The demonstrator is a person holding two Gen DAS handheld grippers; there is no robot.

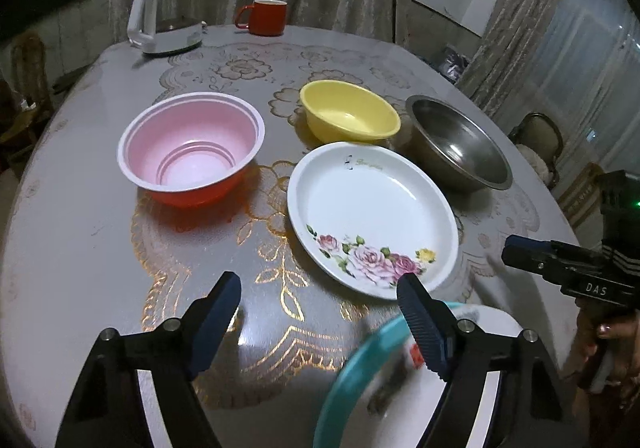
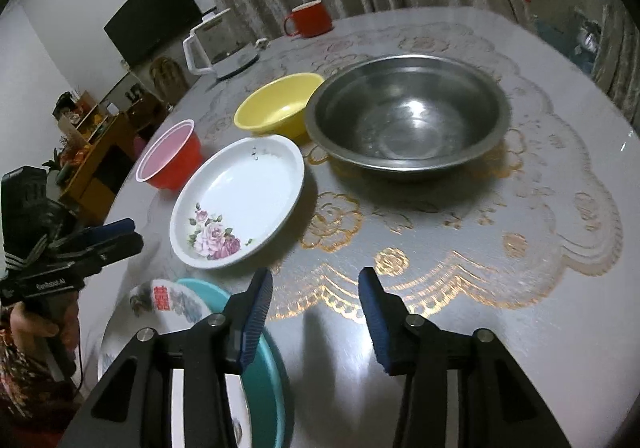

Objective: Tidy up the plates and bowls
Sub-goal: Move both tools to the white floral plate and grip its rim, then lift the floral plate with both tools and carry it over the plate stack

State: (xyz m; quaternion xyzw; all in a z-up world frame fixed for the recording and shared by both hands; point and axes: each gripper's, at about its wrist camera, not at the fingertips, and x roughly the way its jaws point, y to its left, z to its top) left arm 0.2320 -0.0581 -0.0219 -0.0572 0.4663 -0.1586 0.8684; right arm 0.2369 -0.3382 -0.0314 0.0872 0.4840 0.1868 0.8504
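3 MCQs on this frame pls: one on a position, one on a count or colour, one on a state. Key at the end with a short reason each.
1. What sits directly right of the yellow bowl, seen from the left wrist?
A. red mug
B. steel bowl
C. kettle

2. How many bowls stand on the table, not counting the plates?
A. two
B. three
C. five

3. What state is the left gripper in?
A. open, holding nothing
B. shut on the floral plate
C. shut on the red bowl

Key:
1 B, the steel bowl stands beside the yellow one, while the red mug and kettle are at the far edge.
2 B, the red bowl, yellow and steel.
3 A, its fingers are spread wide over bare cloth, short of the floral plate.
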